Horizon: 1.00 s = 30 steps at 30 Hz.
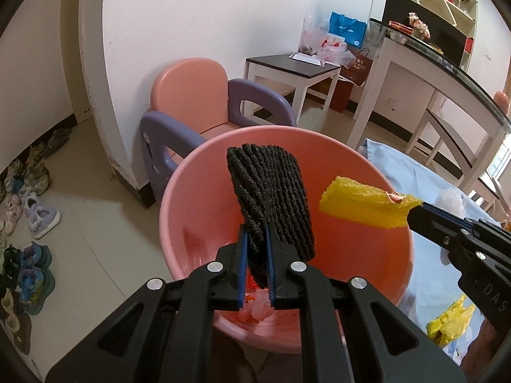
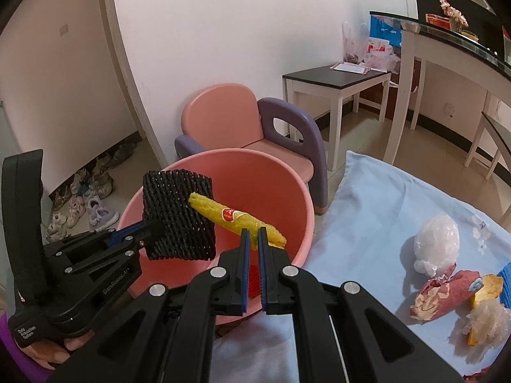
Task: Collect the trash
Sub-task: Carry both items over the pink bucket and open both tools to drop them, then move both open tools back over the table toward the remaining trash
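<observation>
Trash hangs over the pink bucket so you can drop it: left gripper clamps black foam netting, right gripper at 3 o'clock clamps yellow foam netting.

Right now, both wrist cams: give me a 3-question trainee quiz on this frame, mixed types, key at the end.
1. True or false: the left gripper is shut on the black foam net.
2. The yellow foam net in the right gripper hangs over: A) the pink bucket B) the pink chair C) the blue cloth
3. Fill in: the white plastic bag lies on the ____.

Key: 1 true; 2 A; 3 blue cloth.
</observation>
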Each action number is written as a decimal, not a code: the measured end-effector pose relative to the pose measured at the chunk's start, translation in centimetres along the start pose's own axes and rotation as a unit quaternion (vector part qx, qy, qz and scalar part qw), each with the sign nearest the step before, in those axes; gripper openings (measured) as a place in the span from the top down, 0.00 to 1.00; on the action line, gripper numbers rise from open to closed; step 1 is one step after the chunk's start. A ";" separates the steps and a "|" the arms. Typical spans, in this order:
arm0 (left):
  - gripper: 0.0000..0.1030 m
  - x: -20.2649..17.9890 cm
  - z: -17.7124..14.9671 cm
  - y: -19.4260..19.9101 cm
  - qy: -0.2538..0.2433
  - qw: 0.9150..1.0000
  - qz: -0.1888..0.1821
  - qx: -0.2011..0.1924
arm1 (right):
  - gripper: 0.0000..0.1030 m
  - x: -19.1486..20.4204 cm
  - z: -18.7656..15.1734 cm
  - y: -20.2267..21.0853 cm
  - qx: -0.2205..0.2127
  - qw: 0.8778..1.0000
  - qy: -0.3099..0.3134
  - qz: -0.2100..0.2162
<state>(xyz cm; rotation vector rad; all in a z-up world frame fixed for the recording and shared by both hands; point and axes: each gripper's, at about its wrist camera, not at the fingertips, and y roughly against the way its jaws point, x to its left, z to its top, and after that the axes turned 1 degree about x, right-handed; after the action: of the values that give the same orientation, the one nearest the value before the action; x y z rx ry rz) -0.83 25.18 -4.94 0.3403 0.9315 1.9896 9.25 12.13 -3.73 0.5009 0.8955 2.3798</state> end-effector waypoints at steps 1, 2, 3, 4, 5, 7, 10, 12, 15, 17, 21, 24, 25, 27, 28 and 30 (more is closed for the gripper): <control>0.91 0.0 -0.1 0.1 0.001 1.000 0.001 0.000 | 0.95 0.1 0.0 -0.1 0.000 1.000 0.000 0.000; 0.91 0.0 -0.1 0.0 0.001 1.000 0.002 0.001 | 0.95 0.0 0.1 -0.2 0.001 1.000 0.001 0.000; 0.91 0.0 -0.1 -0.1 0.003 1.000 0.004 0.002 | 0.95 0.1 0.1 -0.3 0.001 1.000 0.001 0.000; 0.91 0.0 -0.1 -0.1 0.003 1.000 0.005 0.002 | 0.95 0.1 0.1 -0.4 0.002 1.000 0.001 0.000; 0.91 0.0 -0.1 -0.2 0.003 1.000 0.007 0.003 | 0.95 0.1 0.1 -0.6 0.002 1.000 0.001 0.000; 0.91 -0.1 -0.2 -0.2 0.002 1.000 0.011 0.003 | 0.95 0.1 0.0 -0.7 0.004 1.000 0.001 0.000; 0.91 -0.3 -0.3 -0.2 0.000 1.000 0.015 0.001 | 0.95 -0.1 -0.1 -1.0 0.005 1.000 -0.001 0.000; 0.90 -0.4 -0.3 -0.2 -0.001 1.000 0.019 -0.001 | 0.95 -0.3 -0.1 -1.0 0.004 1.000 -0.003 0.001; 0.90 -0.5 -0.3 -0.2 0.000 1.000 0.018 -0.001 | 0.93 -0.3 -0.1 -1.1 0.004 1.000 -0.003 0.001; 0.90 -0.4 -0.3 -0.2 0.001 1.000 0.017 0.000 | 0.92 -0.2 0.0 -1.1 0.004 1.000 -0.003 0.002; 0.88 -0.5 -0.3 -0.1 0.002 1.000 0.017 0.003 | 0.81 -0.4 -0.1 -1.2 0.004 1.000 -0.001 0.003; 0.80 -0.4 -0.4 -0.1 0.005 1.000 0.020 0.004 | 0.71 -0.4 -0.1 -0.8 -0.003 1.000 -0.001 0.002; 0.79 -0.4 -0.4 -0.1 0.007 1.000 0.020 0.004 | 0.71 -0.3 -0.1 -0.8 -0.004 1.000 0.001 0.002; 0.76 -0.4 -0.4 0.1 0.009 1.000 0.018 0.004 | 0.71 -0.3 -0.2 -0.5 -0.007 1.000 0.003 0.000; 0.76 -0.3 -0.4 0.2 0.009 1.000 0.017 0.003 | 0.71 -0.4 -0.2 -0.3 -0.008 1.000 0.002 -0.001; 0.75 -0.5 -0.4 0.5 0.007 1.000 0.014 0.001 | 0.70 -0.5 -0.3 0.1 -0.011 1.000 0.000 -0.002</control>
<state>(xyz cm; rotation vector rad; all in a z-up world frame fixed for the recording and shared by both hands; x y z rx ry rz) -1.09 24.46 -4.76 0.3433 0.9427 2.0191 9.42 11.56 -3.95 0.4908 0.8695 2.3841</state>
